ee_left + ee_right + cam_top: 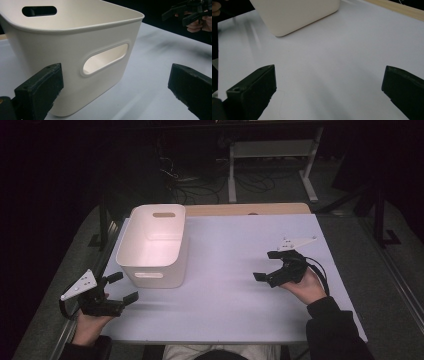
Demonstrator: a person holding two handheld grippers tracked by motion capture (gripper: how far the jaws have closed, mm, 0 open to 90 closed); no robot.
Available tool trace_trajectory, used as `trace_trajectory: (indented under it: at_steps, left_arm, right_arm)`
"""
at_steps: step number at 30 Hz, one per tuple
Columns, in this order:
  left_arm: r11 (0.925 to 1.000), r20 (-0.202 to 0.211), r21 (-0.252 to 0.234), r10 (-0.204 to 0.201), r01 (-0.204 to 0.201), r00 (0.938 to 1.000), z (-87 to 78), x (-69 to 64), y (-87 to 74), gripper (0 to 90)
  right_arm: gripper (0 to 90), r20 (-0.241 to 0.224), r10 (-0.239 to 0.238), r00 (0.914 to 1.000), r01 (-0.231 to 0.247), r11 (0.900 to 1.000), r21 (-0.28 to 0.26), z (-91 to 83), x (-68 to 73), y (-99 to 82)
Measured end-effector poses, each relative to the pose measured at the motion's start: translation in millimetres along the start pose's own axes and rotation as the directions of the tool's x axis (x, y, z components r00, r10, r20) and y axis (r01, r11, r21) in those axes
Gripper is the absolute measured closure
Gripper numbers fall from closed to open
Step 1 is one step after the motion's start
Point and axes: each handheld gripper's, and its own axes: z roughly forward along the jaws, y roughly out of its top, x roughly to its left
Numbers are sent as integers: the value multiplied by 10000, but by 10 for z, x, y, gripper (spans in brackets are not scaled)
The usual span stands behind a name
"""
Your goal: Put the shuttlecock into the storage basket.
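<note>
So this looked like the very start of things, more of an approach than any actual handling. The white plastic rectangular bin with oval cut-out handles (154, 245) sat upright on the left half of the pale lilac-white table (235, 305), toward the far side, and it looked empty from above. The left gripper (120, 287) was parked just off the bin's near corner, jaws spread wide with nothing between them, and its own view showed the bin's near wall and handle slot right ahead, close but not touching. The right gripper (272, 266) hung well apart from the bin over the bare right side of the table, jaws also wide apart and empty. Best guess was that the left one was lining up on the near rim or handle slot, so the next move probably called for easing forward and getting one jaw inside the wall before closing. Pose-wise, the person's left hand (90, 325) came in low at the table's near-left corner, gripper angled up and right toward the bin, while the right hand (306, 287) cupped its gripper from below, pointing left across the table.
</note>
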Motion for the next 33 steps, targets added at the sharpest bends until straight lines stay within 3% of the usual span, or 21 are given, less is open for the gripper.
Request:
trace_trajectory:
  at_steps: [18,33]
  left_arm:
    - [10000,-28,-7,-16,16,10000,-1,2,0,0]
    - [10000,-52,-12,-20,20,10000,-2,2,-1,0]
  right_arm:
    - [0,330,307,9990,-298,9992,-285,-195,-32,-283]
    - [0,955,363,9948,-305,9976,-616,-357,-29,-565]
